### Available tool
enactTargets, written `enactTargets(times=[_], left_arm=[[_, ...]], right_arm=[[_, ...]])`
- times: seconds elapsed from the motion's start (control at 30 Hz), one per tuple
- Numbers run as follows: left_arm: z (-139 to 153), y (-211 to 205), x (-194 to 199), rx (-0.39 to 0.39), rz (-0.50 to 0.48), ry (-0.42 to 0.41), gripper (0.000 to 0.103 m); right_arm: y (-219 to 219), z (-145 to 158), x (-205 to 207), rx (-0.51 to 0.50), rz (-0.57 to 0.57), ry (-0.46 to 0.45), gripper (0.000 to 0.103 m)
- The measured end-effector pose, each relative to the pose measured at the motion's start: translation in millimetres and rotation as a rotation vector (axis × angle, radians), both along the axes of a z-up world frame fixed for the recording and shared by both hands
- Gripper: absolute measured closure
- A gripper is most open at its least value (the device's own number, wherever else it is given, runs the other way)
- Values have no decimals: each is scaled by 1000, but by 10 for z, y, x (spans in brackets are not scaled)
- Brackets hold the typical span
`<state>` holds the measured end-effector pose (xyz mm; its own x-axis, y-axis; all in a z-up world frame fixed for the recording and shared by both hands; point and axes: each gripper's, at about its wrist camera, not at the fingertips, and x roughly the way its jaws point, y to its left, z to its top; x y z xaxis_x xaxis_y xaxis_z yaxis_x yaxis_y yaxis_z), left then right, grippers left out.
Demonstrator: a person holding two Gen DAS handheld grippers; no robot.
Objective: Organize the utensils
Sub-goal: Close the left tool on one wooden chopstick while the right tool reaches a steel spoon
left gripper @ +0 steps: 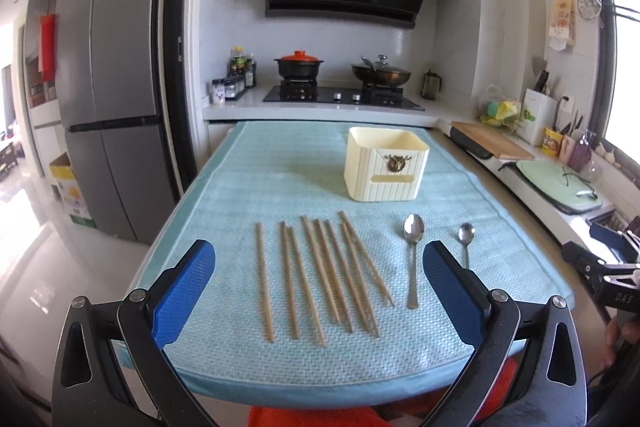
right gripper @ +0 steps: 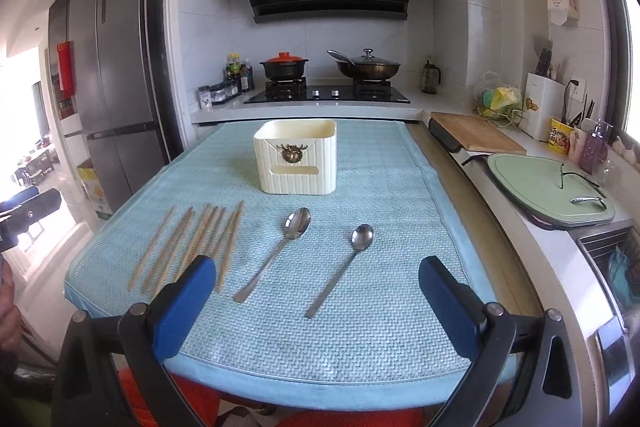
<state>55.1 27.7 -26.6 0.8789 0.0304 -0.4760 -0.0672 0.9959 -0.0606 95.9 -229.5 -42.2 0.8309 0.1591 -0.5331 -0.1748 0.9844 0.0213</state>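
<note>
Nothing picked up yet. Left gripper (left gripper: 319, 291) and right gripper (right gripper: 317, 291) both hover with jaws wide apart, empty, probably lining up. Wooden chopsticks (left gripper: 324, 277) fan out at 12 of the left one, two steel spoons (right gripper: 308, 259) beside them, ribbed cream plastic holder (right gripper: 296, 163) beyond.

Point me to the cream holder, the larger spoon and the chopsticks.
cream holder (right gripper: 298, 163): right wrist view, on its ribbed front wall.
larger spoon (right gripper: 298, 223): right wrist view, on the bowl.
chopsticks (left gripper: 320, 275): left wrist view, on the middle of one stick in the row.
</note>
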Motion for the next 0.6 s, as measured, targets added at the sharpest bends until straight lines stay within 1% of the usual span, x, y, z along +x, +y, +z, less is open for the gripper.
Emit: enactTargets(times=[0.17, 0.23, 0.4, 0.6], left_arm=[[-151, 217, 144, -36, 63, 53, 0], [-221, 294, 220, -26, 98, 79, 0], [-412, 416, 429, 12, 154, 145, 0], [-649, 479, 692, 47, 178, 212, 0]], right_arm=[[-6, -54, 86, -32, -39, 7, 0], [-3, -87, 147, -49, -50, 22, 0], [-28, -171, 262, -42, -56, 52, 0], [-14, -250, 363, -64, -68, 63, 0]])
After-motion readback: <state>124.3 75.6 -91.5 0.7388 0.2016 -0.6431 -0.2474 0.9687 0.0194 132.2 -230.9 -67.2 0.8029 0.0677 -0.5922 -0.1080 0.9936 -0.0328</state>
